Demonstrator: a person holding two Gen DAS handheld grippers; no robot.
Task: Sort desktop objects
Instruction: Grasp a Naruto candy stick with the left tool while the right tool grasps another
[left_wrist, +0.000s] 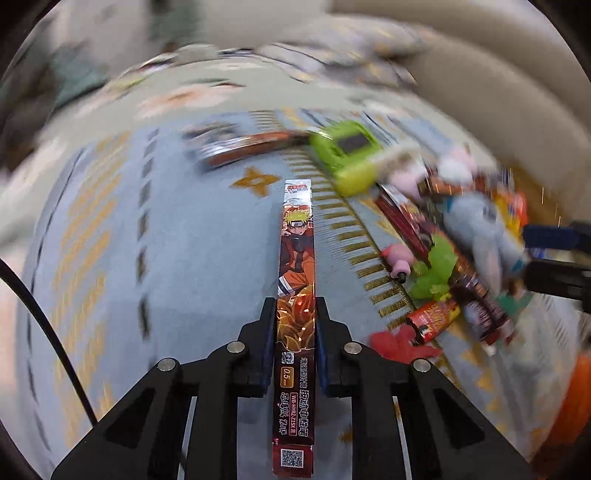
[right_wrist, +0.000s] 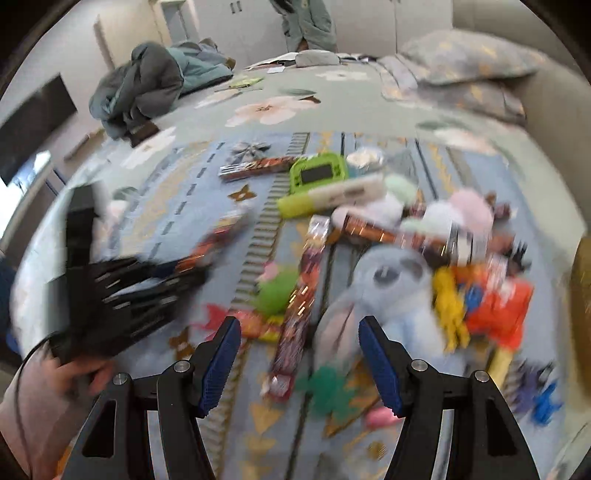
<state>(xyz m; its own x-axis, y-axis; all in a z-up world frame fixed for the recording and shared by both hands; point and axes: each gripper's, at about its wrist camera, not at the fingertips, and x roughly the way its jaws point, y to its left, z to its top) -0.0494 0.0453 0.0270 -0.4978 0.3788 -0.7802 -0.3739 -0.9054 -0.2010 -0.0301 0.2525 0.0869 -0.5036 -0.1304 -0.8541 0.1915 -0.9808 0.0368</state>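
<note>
My left gripper (left_wrist: 295, 310) is shut on a long, narrow pen box (left_wrist: 295, 240) printed with an orange cartoon ninja; the box runs straight ahead between the pads, above the blue patterned blanket (left_wrist: 166, 258). In the right wrist view the same gripper (right_wrist: 177, 273) is a dark blur at the left. My right gripper (right_wrist: 297, 332) stands open with nothing between its pads, over a heap of toys: a pale blue plush (right_wrist: 388, 291), a long dark box (right_wrist: 299, 306) and a green toy (right_wrist: 275, 291). A second ninja box (left_wrist: 240, 146) lies beyond.
A green handheld device (right_wrist: 317, 171) and a green-white case (right_wrist: 332, 195) lie behind the heap. Orange (right_wrist: 498, 302) and yellow (right_wrist: 448, 302) toys are at the right. A pillow (right_wrist: 461, 55), a clothes heap (right_wrist: 147, 81) and a standing person (right_wrist: 306, 22) are at the back.
</note>
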